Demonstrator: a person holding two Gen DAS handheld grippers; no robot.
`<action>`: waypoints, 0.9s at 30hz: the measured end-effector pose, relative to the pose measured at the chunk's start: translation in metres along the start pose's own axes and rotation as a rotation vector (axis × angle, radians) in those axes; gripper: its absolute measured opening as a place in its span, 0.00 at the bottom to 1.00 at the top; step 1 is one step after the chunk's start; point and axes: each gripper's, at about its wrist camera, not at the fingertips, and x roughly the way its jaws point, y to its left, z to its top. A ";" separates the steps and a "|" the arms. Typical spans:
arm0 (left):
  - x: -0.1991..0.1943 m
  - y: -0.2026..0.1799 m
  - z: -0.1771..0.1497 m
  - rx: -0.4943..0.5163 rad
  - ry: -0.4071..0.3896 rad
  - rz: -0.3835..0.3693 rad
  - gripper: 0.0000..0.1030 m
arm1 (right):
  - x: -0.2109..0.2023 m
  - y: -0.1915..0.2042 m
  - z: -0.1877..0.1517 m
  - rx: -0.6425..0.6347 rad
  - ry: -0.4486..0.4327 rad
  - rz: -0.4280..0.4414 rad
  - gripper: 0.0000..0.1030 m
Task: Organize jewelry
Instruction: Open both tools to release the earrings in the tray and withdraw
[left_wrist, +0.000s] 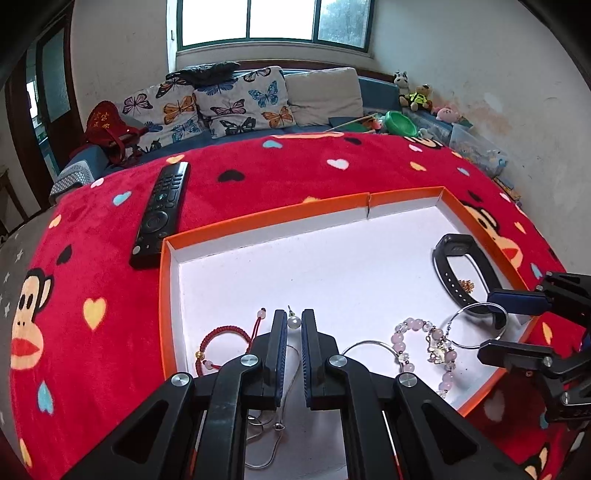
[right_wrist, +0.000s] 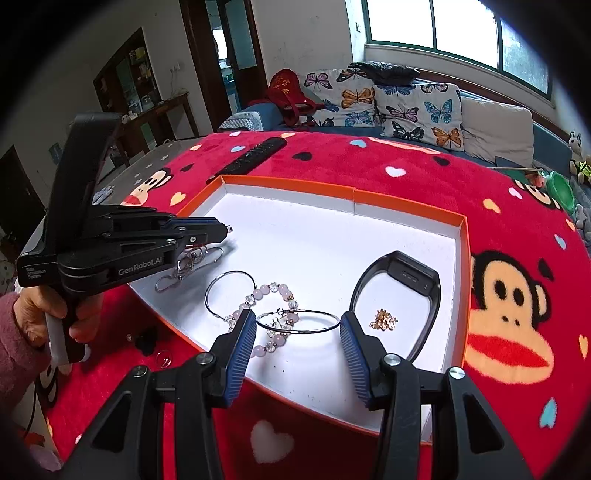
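An orange-rimmed white tray (left_wrist: 266, 218) lies on the red blanket. My left gripper (left_wrist: 294, 322) is shut on a pearl earring (left_wrist: 293, 322) above the tray's near-left part; it also shows in the right wrist view (right_wrist: 221, 230). A red cord bracelet (left_wrist: 221, 341), a silver chain (left_wrist: 275, 428), a pink bead bracelet (left_wrist: 421, 341), silver hoops (left_wrist: 476, 325), a black band (left_wrist: 458, 273) and a gold charm (left_wrist: 466, 285) lie in the tray. My right gripper (right_wrist: 298, 325) is open, its fingers either side of a silver hoop (right_wrist: 298, 322).
A black remote (left_wrist: 162, 214) lies on the blanket left of the tray. A sofa with butterfly cushions (left_wrist: 221, 103) stands behind the table. Toys and a green bowl (left_wrist: 400, 123) sit at the back right. Small items (right_wrist: 162, 356) lie on the blanket near the person's hand.
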 end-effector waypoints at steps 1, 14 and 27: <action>0.000 0.000 0.000 0.003 0.000 0.003 0.07 | 0.001 0.000 0.000 0.001 0.002 0.002 0.51; -0.001 0.001 0.001 -0.014 0.019 -0.004 0.09 | -0.003 -0.001 -0.001 0.011 -0.004 0.002 0.51; -0.061 -0.011 -0.016 0.012 -0.023 -0.012 0.09 | -0.034 0.011 -0.004 -0.003 -0.029 0.004 0.51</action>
